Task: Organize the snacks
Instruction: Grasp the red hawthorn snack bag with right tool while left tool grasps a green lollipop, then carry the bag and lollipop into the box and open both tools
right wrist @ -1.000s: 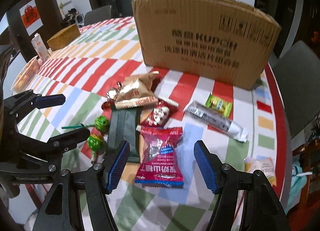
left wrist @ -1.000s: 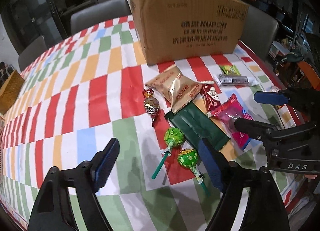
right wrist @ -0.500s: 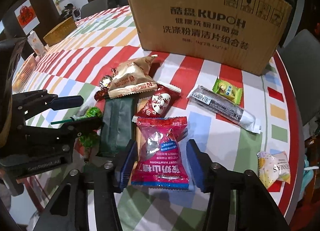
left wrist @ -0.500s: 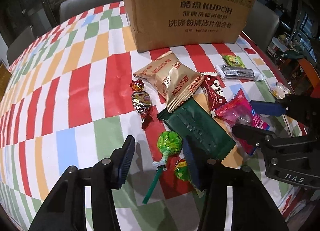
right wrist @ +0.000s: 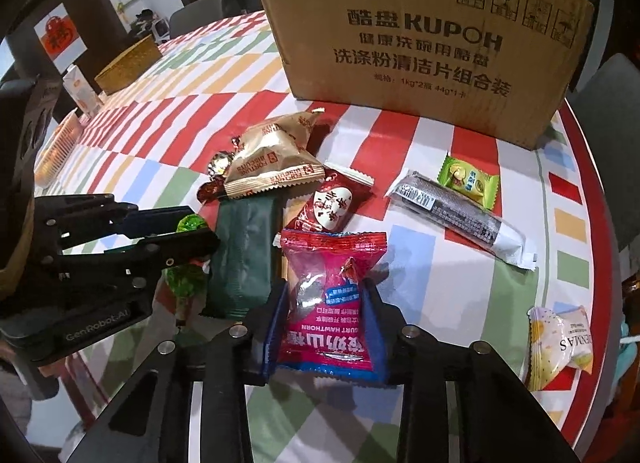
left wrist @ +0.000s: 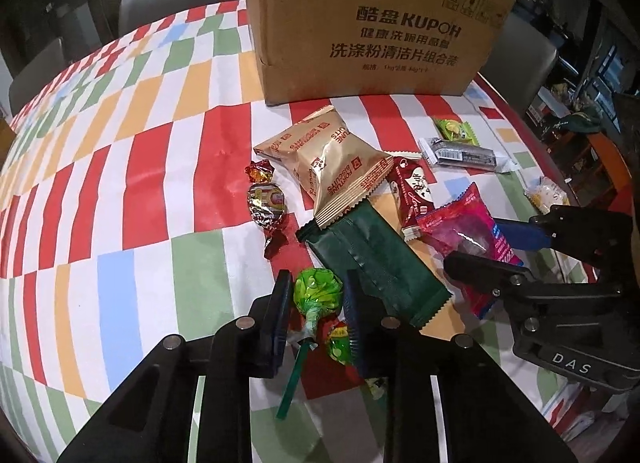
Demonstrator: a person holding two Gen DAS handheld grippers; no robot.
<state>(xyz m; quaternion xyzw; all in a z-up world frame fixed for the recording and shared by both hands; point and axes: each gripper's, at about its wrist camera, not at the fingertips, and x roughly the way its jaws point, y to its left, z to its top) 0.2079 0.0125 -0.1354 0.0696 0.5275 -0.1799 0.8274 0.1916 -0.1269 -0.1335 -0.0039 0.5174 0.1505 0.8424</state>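
While both claws point steeply down at the snack pile on the table, each is closing its jaws on its own item. The left claw has the green lollipop between its blue pads, which are closing on the wrapped head; whether they already press it I cannot tell for certain, though they look to be touching its sides. The stick runs back toward the camera, so the lollipop's long axis lies along the claw, not across it. The right claw is closing across the red hawthorn packet, whose long axis also runs away from the camera, and the pads meet its two long edges at the near half. The cardboard box stands straight ahead of both claws, beyond the pile, its opening out of sight above. I judge that the coming move is a lift and a carry forward over the near wall.
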